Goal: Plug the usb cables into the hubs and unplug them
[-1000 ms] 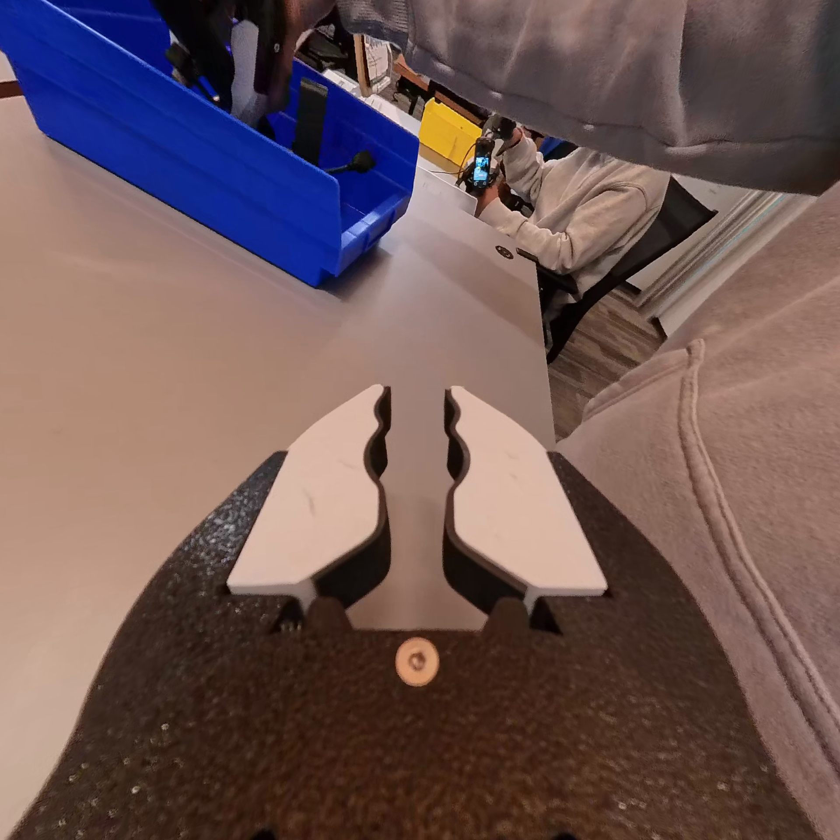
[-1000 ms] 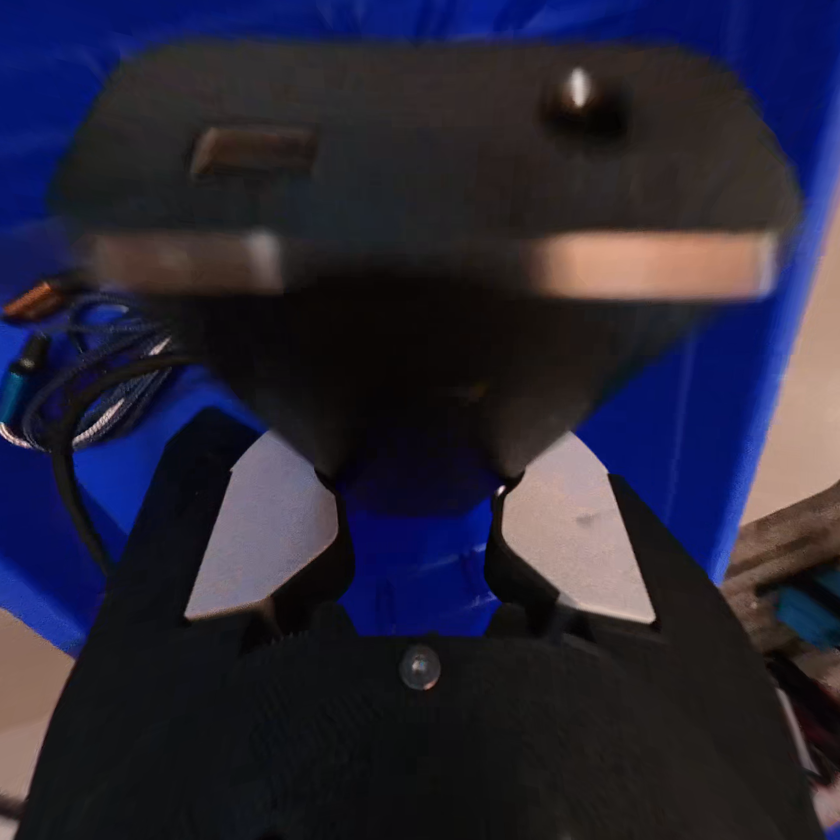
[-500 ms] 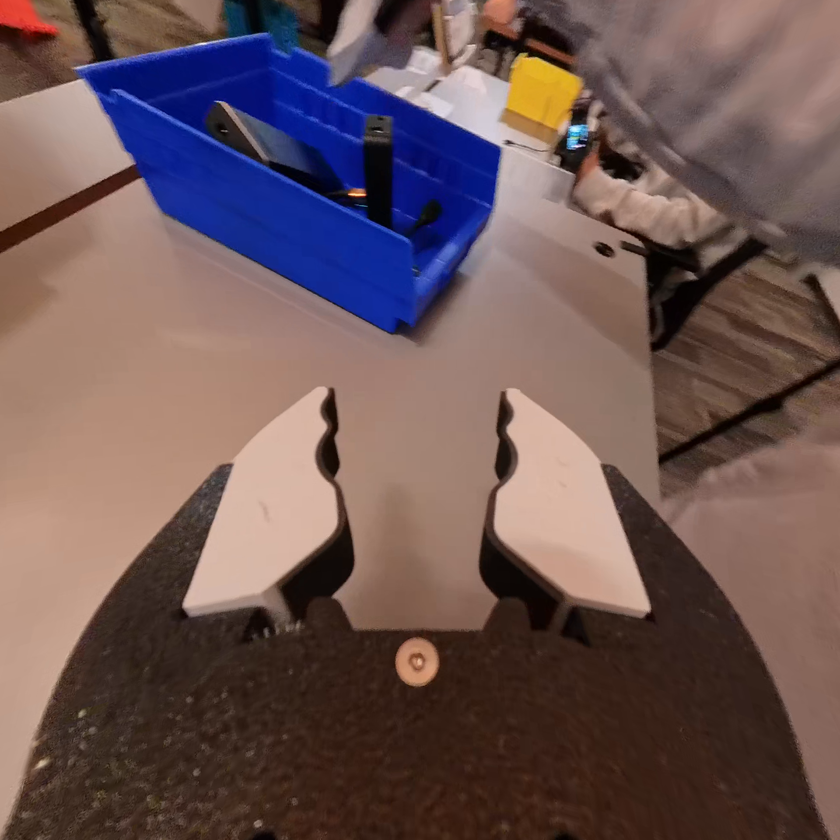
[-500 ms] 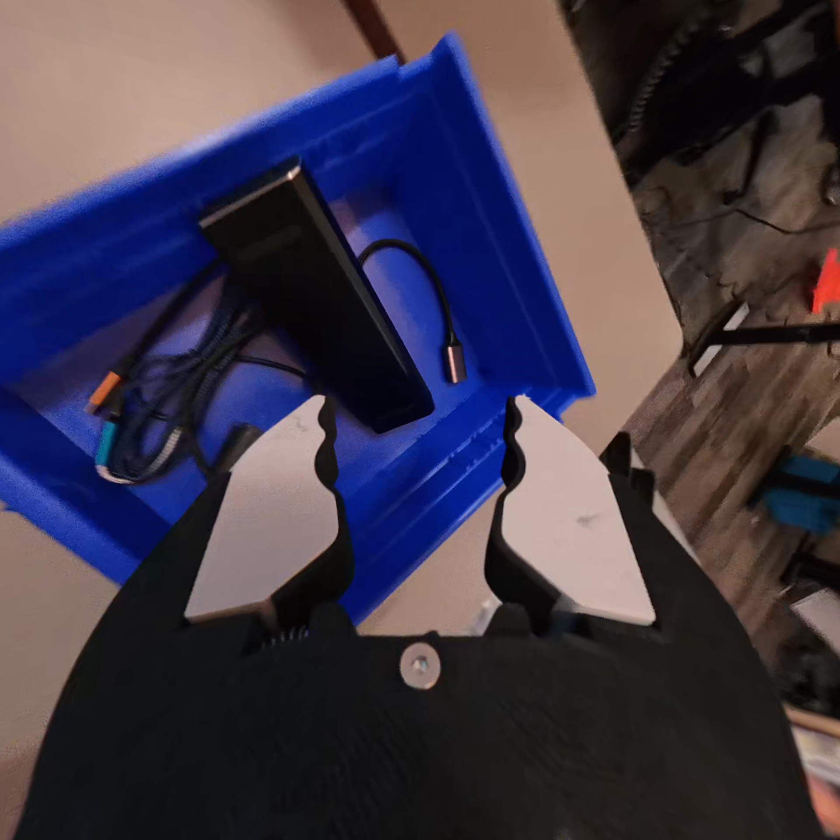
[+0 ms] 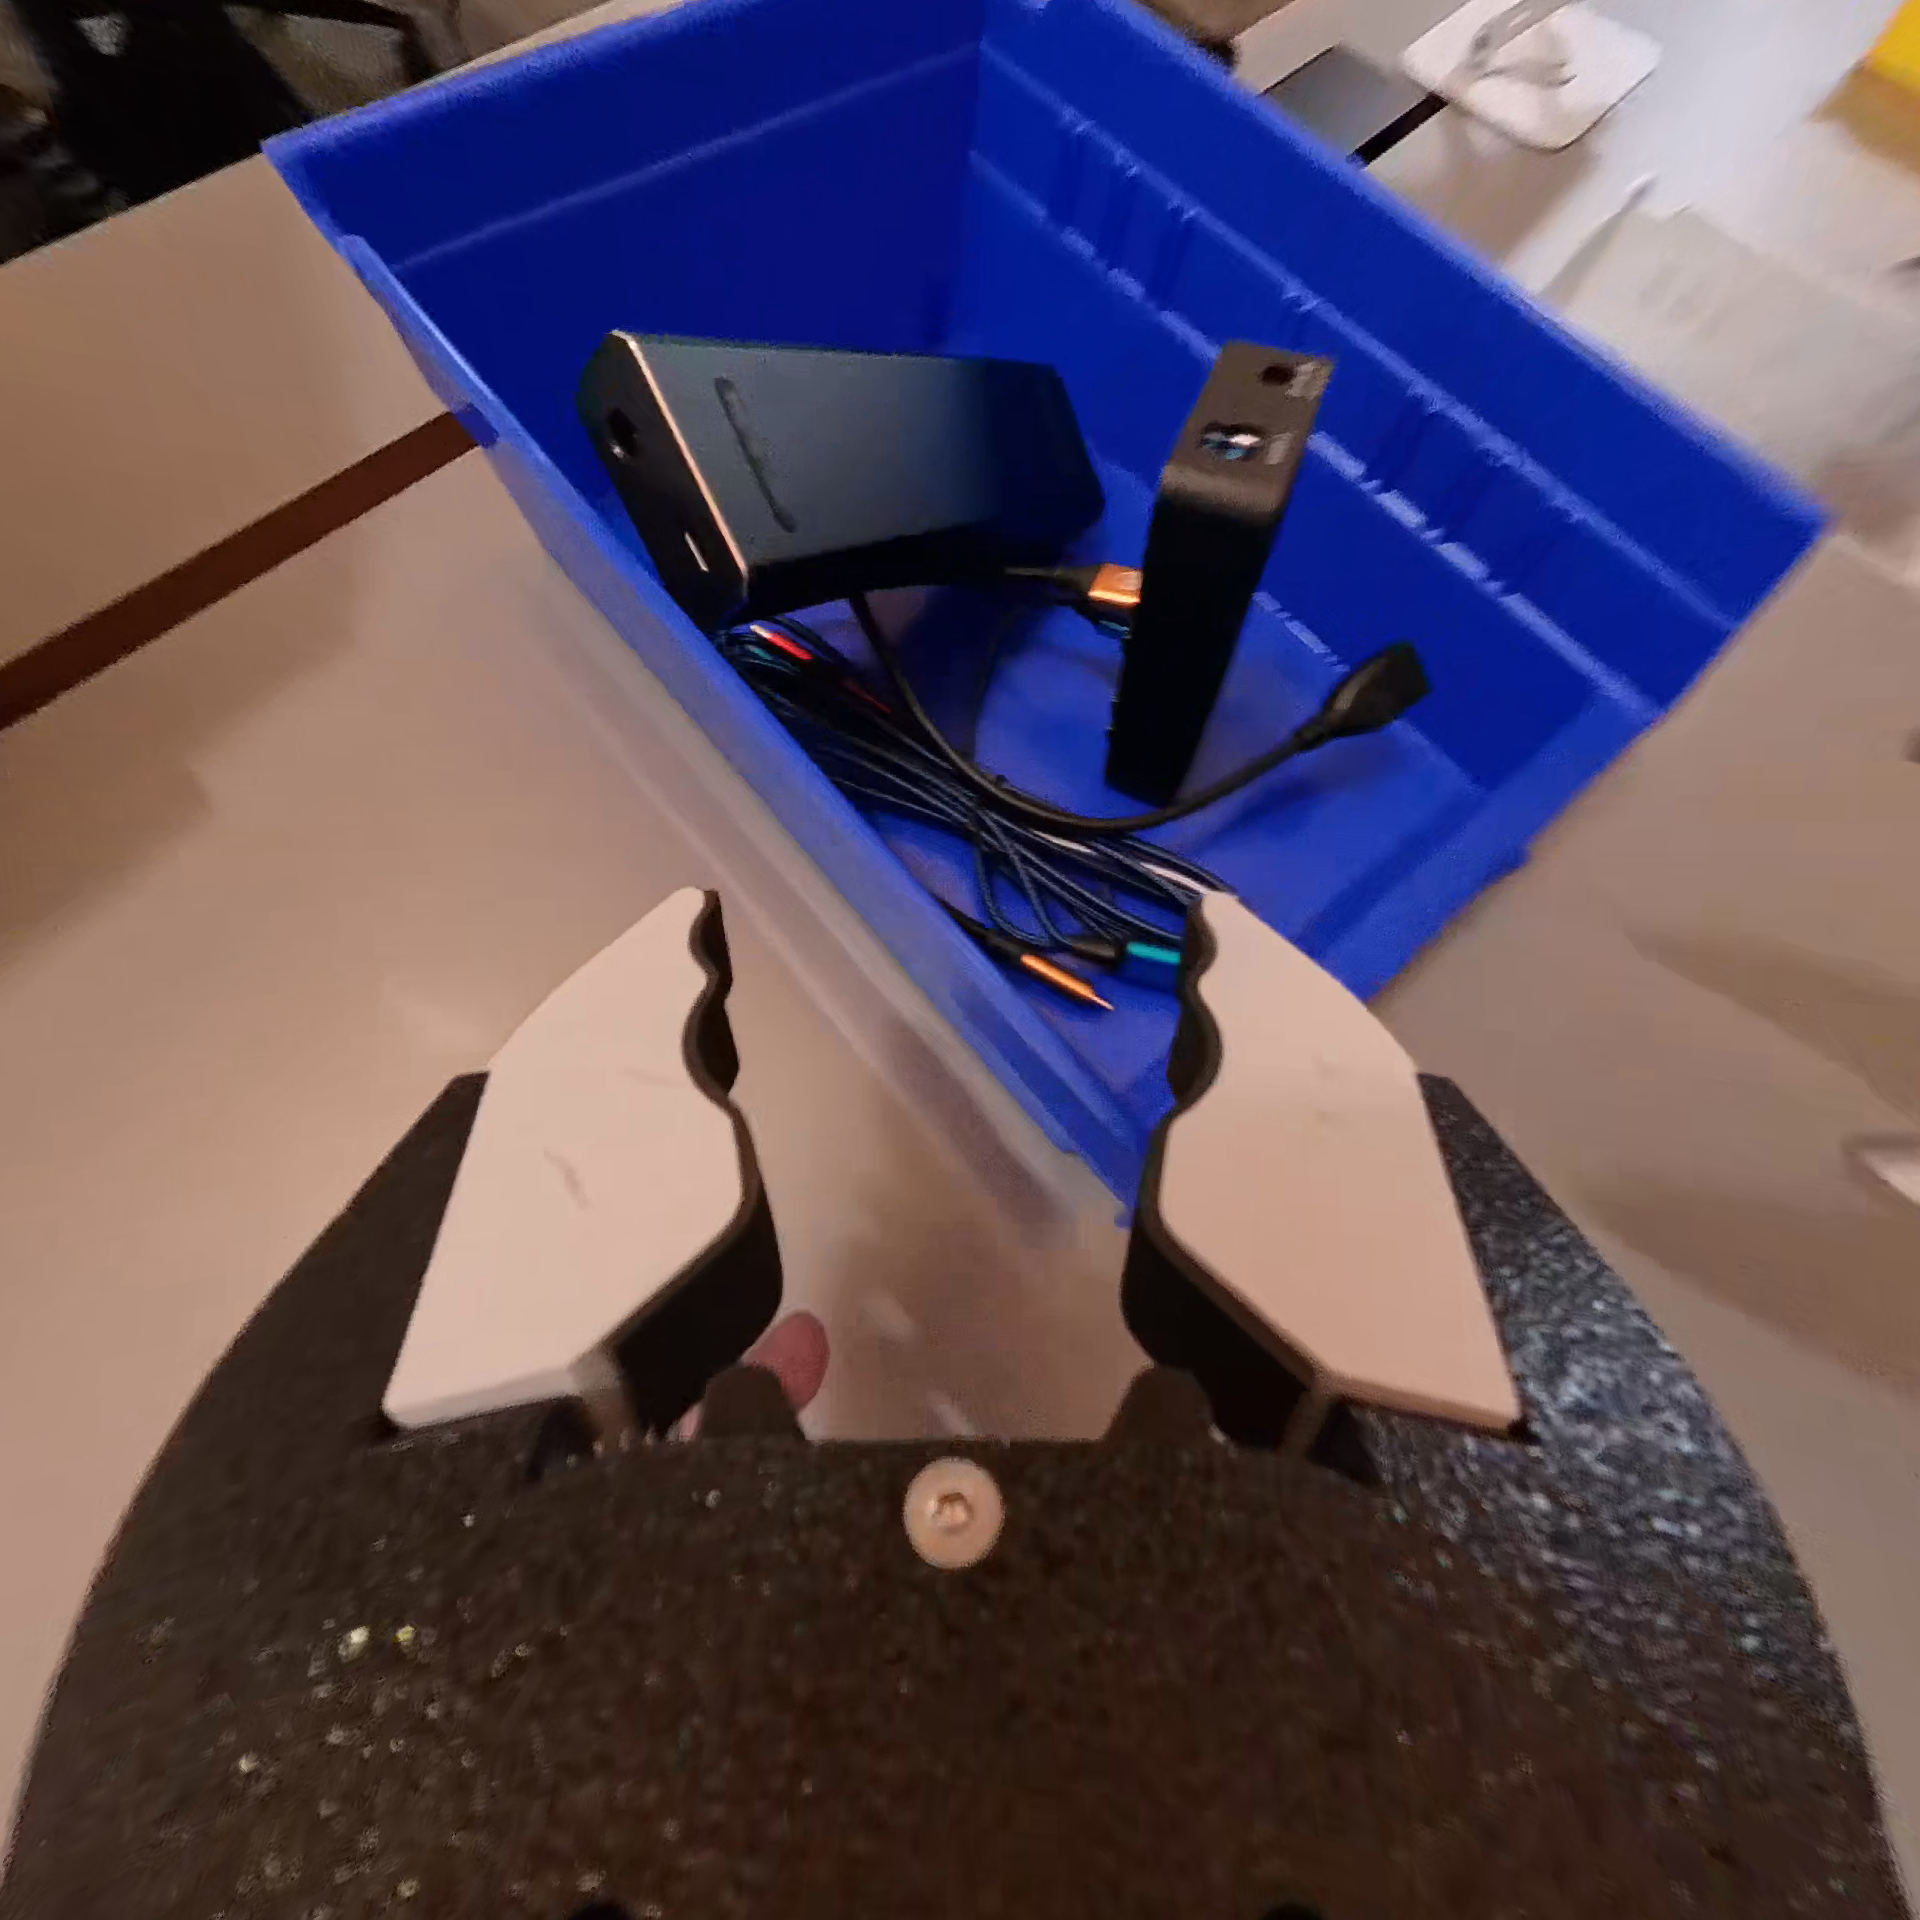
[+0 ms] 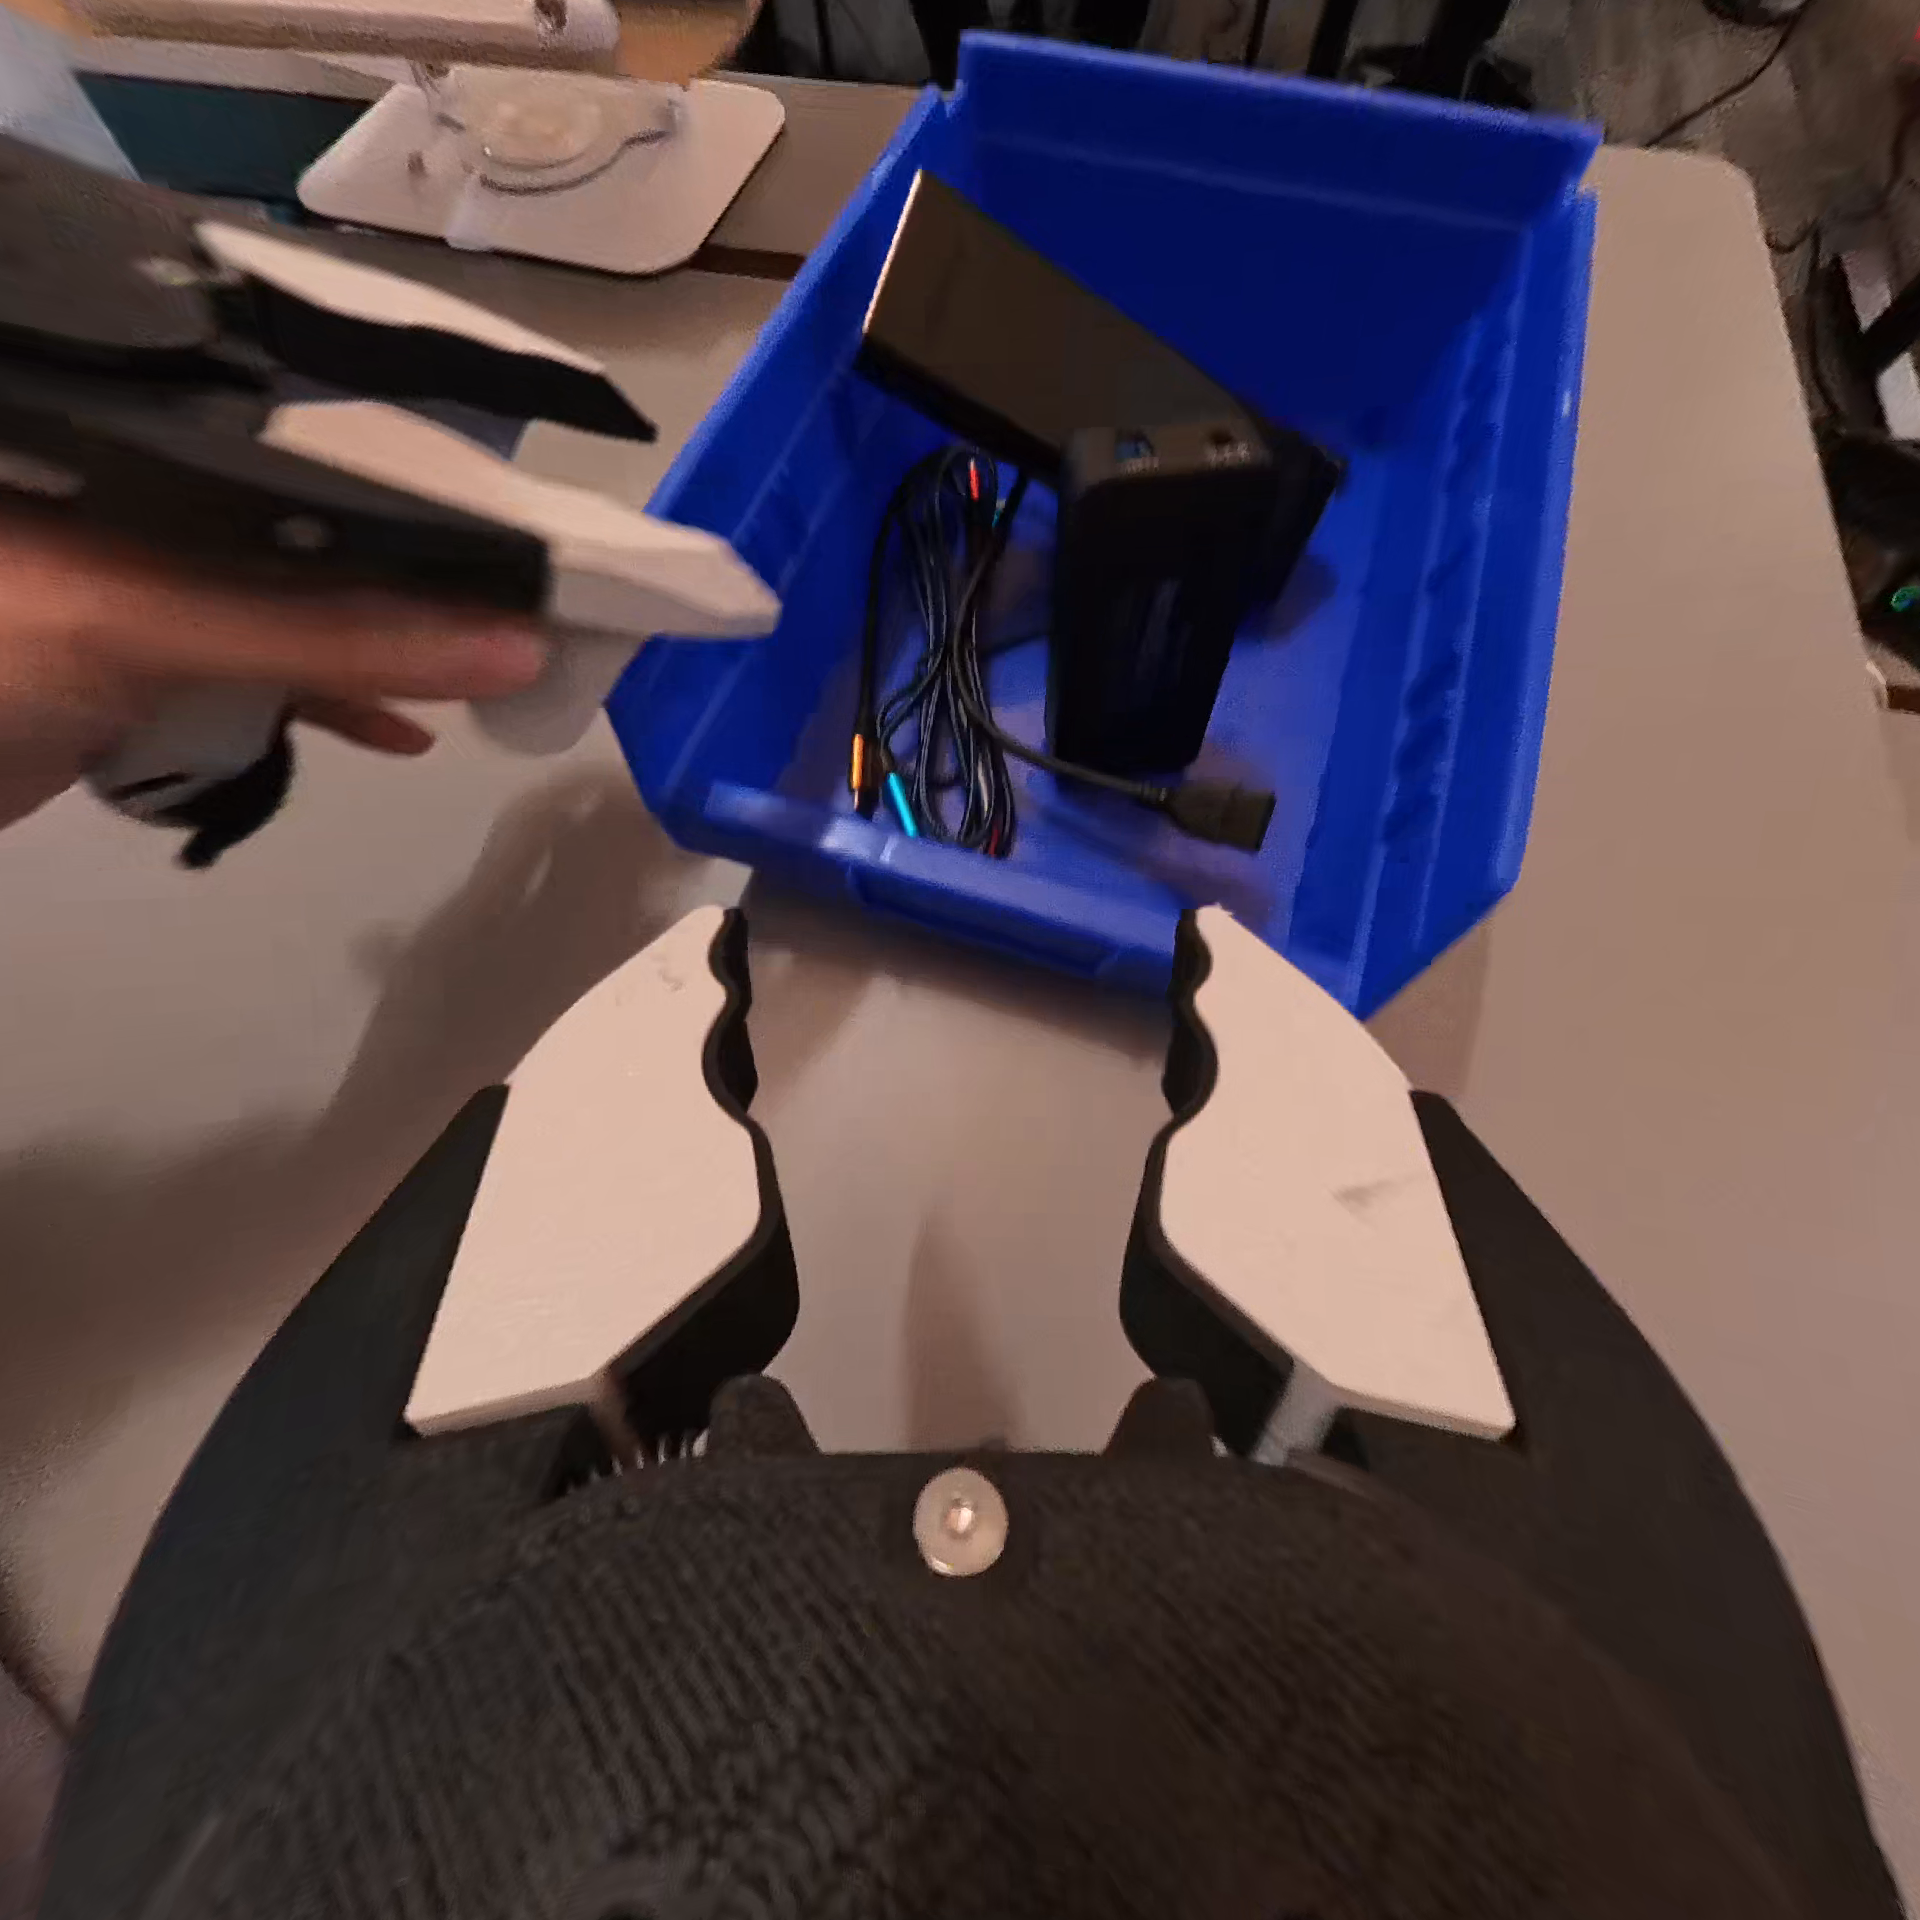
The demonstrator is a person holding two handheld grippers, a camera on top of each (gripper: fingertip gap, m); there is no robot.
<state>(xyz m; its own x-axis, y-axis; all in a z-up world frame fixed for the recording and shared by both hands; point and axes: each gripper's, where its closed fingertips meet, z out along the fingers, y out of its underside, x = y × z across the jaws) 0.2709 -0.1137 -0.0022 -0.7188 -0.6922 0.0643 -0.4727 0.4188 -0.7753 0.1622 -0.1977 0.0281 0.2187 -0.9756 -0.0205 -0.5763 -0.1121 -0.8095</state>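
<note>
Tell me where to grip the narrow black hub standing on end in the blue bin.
Grip the narrow black hub near its raised top end, coming down from above with the jaws across its thin sides. It stands almost upright in the blue bin, top clear of the cable bundle, so that likely avoids snagging cables.

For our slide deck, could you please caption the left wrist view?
Open left tongs above the table, facing a blue bin holding two black hubs and bundled cables.

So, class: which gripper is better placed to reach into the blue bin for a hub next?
Probably the left gripper: open, its fingertips already overlap the blue bin's near wall beside the cables. The right gripper, also open, stops short of the bin's front lip.
</note>
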